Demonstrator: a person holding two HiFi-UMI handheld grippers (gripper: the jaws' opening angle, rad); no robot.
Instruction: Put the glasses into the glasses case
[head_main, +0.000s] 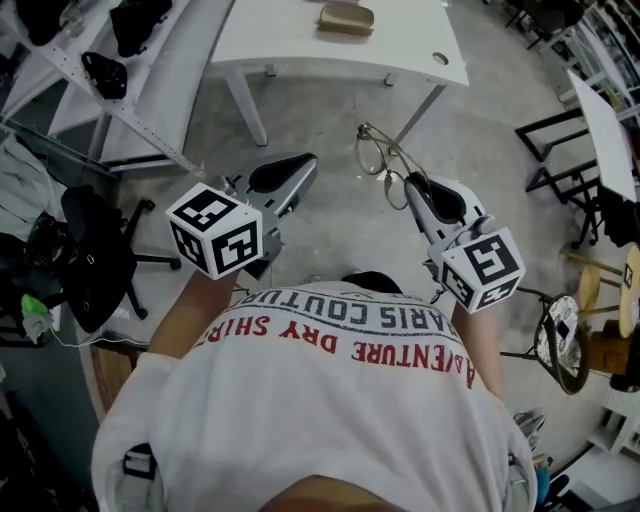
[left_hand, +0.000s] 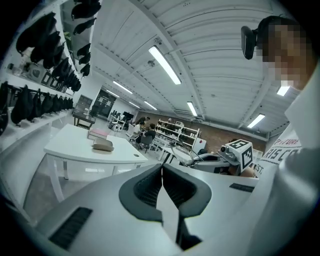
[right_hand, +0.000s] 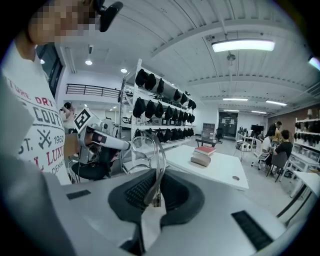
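Thin wire-framed glasses (head_main: 379, 156) hang in the air in front of me, over the floor. My right gripper (head_main: 411, 186) is shut on one of their temples. In the right gripper view the temple (right_hand: 156, 181) runs up between the pads to the lenses (right_hand: 139, 148). The tan glasses case (head_main: 346, 17) lies closed on the white table (head_main: 290, 38) ahead, well beyond both grippers; it also shows as the case (left_hand: 103, 145) and the case (right_hand: 201, 159). My left gripper (head_main: 300, 166) is shut with nothing in it, level with the right one and to its left; its pads (left_hand: 150, 186) meet.
A black office chair (head_main: 92, 262) stands at my left beside racks of dark gear (head_main: 105, 72). A pink book (right_hand: 205, 149) lies behind the case. Black-framed tables (head_main: 575, 150) and a stool (head_main: 562, 338) stand at the right. People sit at desks far off.
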